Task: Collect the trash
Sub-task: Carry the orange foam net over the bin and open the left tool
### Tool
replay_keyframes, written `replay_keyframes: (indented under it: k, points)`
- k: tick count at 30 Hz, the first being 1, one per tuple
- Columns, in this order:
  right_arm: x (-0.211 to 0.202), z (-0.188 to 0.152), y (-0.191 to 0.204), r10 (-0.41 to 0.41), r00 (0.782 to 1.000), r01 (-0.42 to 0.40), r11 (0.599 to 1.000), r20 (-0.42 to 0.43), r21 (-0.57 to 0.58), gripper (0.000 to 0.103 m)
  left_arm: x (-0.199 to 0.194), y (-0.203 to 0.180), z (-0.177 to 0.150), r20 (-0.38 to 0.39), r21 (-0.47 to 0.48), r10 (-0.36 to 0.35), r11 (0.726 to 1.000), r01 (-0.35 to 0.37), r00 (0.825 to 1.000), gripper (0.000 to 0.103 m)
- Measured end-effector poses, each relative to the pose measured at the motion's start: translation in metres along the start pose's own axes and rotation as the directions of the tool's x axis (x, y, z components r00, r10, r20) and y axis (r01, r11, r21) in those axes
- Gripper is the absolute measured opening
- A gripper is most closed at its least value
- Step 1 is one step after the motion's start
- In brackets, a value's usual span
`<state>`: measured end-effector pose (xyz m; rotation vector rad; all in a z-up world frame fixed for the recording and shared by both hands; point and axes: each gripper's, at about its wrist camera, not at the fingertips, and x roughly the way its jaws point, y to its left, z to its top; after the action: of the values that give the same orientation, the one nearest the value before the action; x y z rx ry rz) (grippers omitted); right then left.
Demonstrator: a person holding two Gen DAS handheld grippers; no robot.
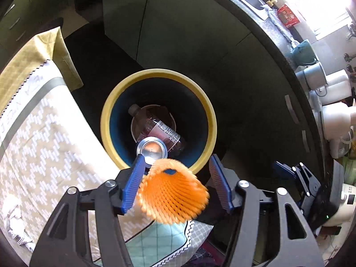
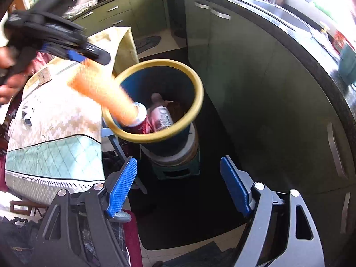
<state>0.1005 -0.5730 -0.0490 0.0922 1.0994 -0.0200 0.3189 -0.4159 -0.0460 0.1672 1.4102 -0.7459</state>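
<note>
A blue bin with a yellow rim [image 1: 201,102] [image 2: 195,82] stands beside the table. Inside lie a clear plastic bottle [image 1: 160,129] [image 2: 161,115] and a drinks can [image 1: 152,149] [image 2: 140,113]. An orange foam net sleeve [image 1: 173,191] [image 2: 102,89] hangs loose between the fingers of my left gripper [image 1: 175,178] [image 2: 89,55], blurred, its tip over the bin's near rim. The left jaws stand apart and do not press it. My right gripper [image 2: 178,187] is open and empty, low and in front of the bin.
A table with a patterned cloth [image 1: 44,133] [image 2: 62,120] lies left of the bin. Green cabinets [image 1: 178,33] [image 2: 255,77] under a dark counter curve behind. Crumpled white paper [image 1: 13,218] lies on the cloth. The bin sits on a stool [image 2: 178,166].
</note>
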Motion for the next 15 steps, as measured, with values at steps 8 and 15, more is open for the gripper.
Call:
replay_keyframes:
  k: [8,15]
  points:
    - [-0.014,0.027,0.043,0.009,0.999,-0.007,0.999,0.041,-0.05,0.077,-0.052,0.024,-0.007,0.126,-0.001,-0.02,1.0,0.02,0.992,0.063]
    - [0.002,0.021,0.054,0.109,0.993,-0.11,0.994,-0.036,-0.024,0.075,-0.074,0.046,-0.031,0.123,-0.013,-0.058,0.998,0.06,0.991,0.063]
